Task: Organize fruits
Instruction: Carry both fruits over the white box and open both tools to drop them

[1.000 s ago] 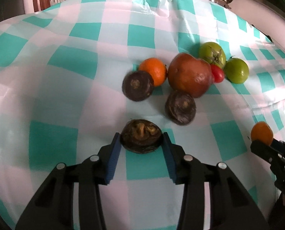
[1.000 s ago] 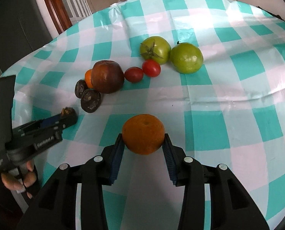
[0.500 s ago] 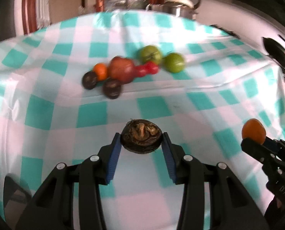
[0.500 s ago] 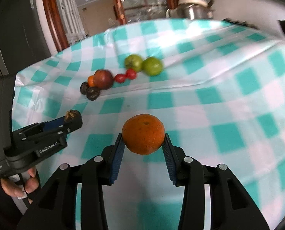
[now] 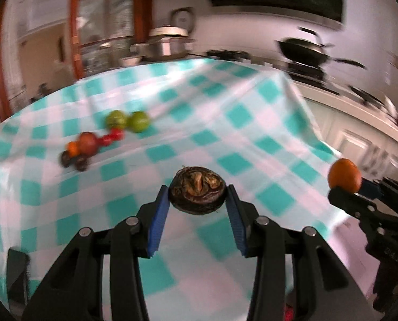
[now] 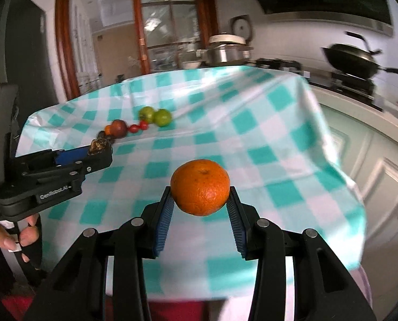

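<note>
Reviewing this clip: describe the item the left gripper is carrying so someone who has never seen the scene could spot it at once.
Start at the teal-and-white checked tablecloth and come to its near edge, where the left gripper is raised above it. Clamped between its blue pads is a dark brown shrivelled fruit. Unlike the smooth orange in the right gripper, it is flat, wrinkled and nearly black.

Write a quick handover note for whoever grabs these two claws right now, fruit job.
Left claw: shut on a dark wrinkled fruit, held above the checked cloth.
Right claw: shut on an orange, also in the air.
Remaining fruit sits clustered far back on the cloth: two green tomatoes, small red ones, dark ones.
Done: both picks. Left: place both; no destination in view.
</note>
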### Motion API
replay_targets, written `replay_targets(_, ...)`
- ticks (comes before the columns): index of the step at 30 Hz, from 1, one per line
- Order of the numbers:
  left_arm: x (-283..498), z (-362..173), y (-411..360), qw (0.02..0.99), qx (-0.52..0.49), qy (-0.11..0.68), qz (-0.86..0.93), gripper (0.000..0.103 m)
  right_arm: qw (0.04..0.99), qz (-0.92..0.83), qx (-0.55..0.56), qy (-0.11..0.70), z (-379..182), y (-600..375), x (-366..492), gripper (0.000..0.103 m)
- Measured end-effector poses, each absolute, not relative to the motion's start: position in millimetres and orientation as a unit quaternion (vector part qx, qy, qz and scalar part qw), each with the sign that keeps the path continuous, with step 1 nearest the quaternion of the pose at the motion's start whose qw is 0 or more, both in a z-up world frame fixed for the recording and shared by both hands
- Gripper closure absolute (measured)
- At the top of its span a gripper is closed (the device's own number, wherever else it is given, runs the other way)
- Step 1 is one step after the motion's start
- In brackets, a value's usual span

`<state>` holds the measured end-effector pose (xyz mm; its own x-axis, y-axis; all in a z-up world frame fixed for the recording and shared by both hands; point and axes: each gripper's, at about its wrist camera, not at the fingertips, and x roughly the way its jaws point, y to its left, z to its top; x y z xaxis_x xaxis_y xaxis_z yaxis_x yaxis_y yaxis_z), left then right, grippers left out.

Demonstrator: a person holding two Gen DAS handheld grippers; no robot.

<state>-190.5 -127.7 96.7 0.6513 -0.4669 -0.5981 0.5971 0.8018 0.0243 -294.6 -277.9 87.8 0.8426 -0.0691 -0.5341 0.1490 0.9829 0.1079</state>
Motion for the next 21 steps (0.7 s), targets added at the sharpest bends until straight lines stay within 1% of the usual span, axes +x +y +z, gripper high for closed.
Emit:
replay_targets(6,-244.2,82.5,-197.2,0.851,0.166,0.311,-0.389,0.06,0.948,-0.122,0.093,0.28,70.0,-323.3,-359.1,0.062)
replay_targets(12,-304.2,54.1,-267.6,0.781,0.234,0.326,-0.479,0.06,0.918,-0.199,0.14,0.312,28.6,-374.4,-413.2,0.062)
replay_targets(16,-339.2,26.1,-303.0,0.736,0.29,0.327,-0.517,0.06,0.88,-0.254,0.169,0.364,-12.9,-409.0,-441.4,0.062)
replay_targets(21,-368.6,-20.2,-340.0,0.672,0.348,0.349,-0.552,0.06,0.828,-0.284,0.186,0.446,-66.7,-438.7,-446.2,0.062)
